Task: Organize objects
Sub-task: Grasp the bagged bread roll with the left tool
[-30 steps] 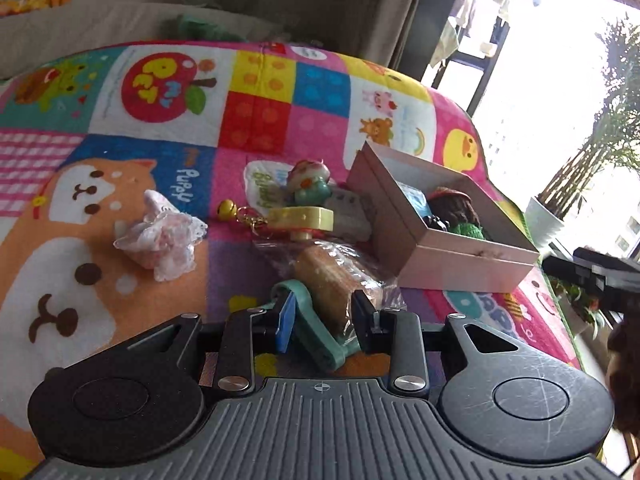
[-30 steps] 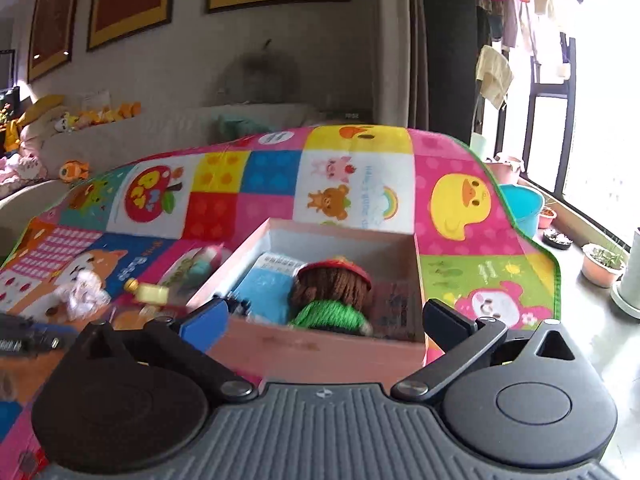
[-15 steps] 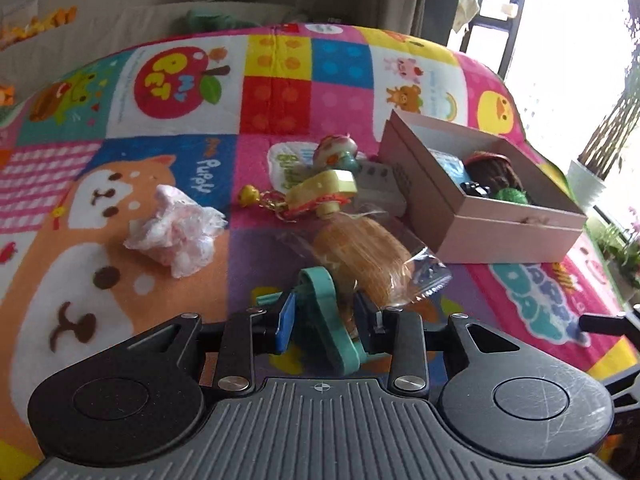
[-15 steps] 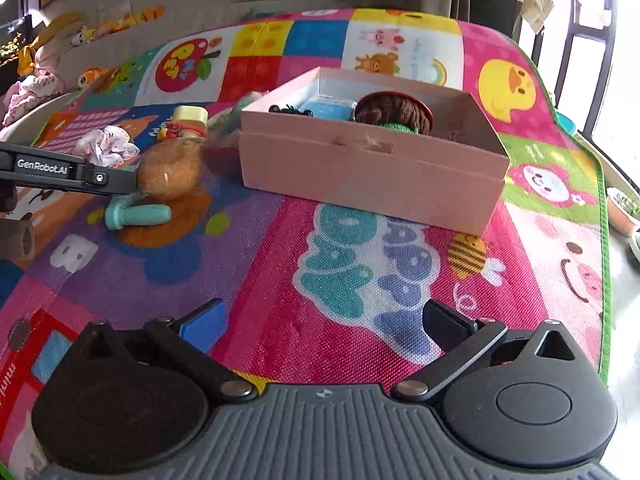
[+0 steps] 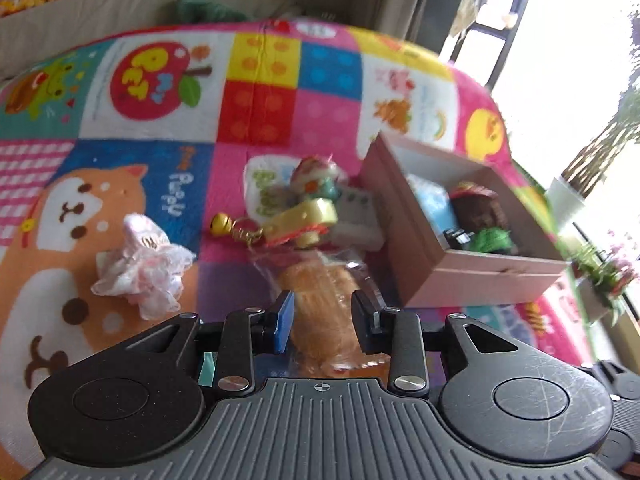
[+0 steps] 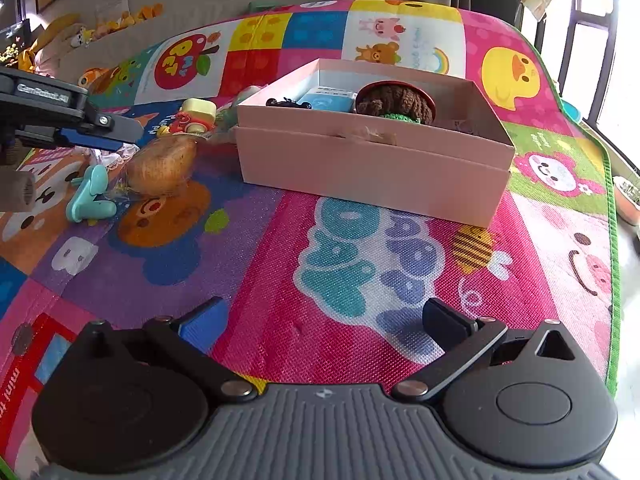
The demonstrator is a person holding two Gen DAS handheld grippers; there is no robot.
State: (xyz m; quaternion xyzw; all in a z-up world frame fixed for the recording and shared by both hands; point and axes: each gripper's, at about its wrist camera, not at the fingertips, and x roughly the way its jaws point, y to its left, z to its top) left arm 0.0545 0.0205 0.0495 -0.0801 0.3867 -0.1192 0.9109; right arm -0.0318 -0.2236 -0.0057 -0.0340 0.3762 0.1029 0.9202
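Observation:
A bread roll in clear wrap (image 5: 320,300) lies on the colourful play mat, also seen in the right wrist view (image 6: 162,166). My left gripper (image 5: 322,320) is open, its fingers on either side of the roll's near end. A pink box (image 5: 460,264) to the right holds a knitted doll (image 6: 394,102), a blue packet (image 6: 326,100) and a small black item. A teal hook (image 6: 90,196) lies beside the roll. My right gripper (image 6: 324,320) is open and empty, low over the mat in front of the box (image 6: 372,164).
A lace scrunchie (image 5: 140,264) lies left of the roll. Behind it sit a yellow toy with a bell keychain (image 5: 300,222), a small figurine (image 5: 316,178) and a white packet (image 5: 356,216). The mat's right edge drops to the floor, with potted plants (image 5: 600,276).
My left gripper has moved forward past the teal hook, so its fingers now straddle the bread roll. My right gripper has drawn back from the box and dropped low over the mat.

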